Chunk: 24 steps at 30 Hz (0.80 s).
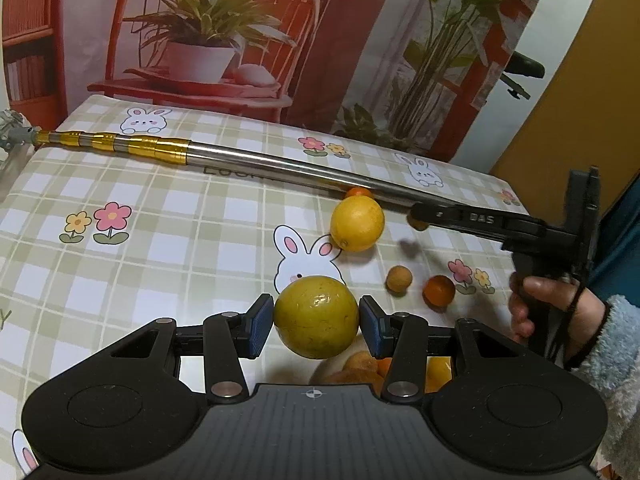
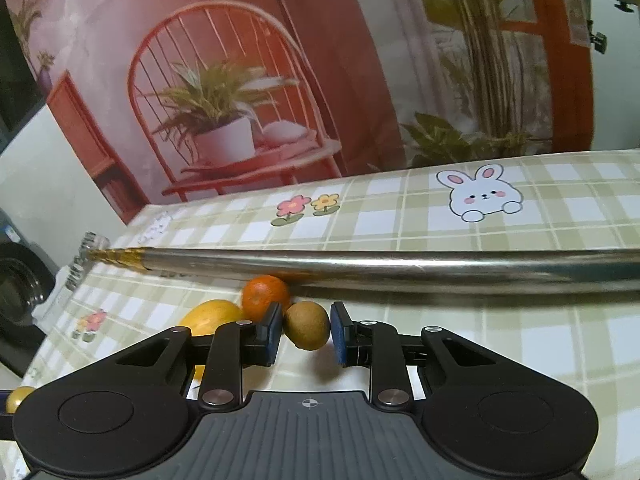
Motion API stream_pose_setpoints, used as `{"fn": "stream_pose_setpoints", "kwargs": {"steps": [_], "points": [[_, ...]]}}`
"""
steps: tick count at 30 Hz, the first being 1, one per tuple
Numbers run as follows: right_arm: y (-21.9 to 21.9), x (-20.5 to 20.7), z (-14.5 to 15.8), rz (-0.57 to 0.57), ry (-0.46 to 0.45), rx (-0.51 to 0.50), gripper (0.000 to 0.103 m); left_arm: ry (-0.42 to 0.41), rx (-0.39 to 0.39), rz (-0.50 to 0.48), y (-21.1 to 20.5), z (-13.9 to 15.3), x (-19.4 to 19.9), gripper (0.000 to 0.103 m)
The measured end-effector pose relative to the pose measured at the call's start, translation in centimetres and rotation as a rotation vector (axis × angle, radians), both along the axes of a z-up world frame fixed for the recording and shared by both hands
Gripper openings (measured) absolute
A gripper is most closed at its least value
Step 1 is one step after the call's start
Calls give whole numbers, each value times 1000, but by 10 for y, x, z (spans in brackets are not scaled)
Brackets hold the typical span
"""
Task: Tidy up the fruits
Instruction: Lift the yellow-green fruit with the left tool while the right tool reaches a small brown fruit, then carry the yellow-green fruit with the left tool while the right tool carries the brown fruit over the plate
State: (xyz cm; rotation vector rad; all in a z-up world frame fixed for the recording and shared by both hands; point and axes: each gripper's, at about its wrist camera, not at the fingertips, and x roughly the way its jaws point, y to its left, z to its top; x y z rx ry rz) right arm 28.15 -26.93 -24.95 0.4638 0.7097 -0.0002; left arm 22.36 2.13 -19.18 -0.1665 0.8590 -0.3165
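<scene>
The left gripper point(image 1: 316, 326) pinches a round yellow-green fruit point(image 1: 316, 317) between both blue pads, lifted above a pile of fruit point(image 1: 362, 368) just below its fingers; the fruit is near-spherical, with no clear long axis. The right gripper point(image 2: 305, 330) stands partly open around a brown kiwi point(image 2: 307, 325), its long axis running across from finger to finger; whether the pads touch it I cannot tell. An orange point(image 2: 265, 296) sits just beyond the left finger.
</scene>
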Motion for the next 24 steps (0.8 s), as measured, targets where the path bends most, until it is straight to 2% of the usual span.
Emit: {"fn": "stream_pose_setpoints", "kwargs": {"steps": [6,12,24], "points": [[6,-46,22,-23,-62,26,24,-9,-8,-9,2,6,-19,49],[35,-94,41,1,-104,-25,24,-2,-12,-15,3,6,-40,49],[82,-166,66,30,-164,-14,24,14,-26,-55,3,-1,-78,49]]}}
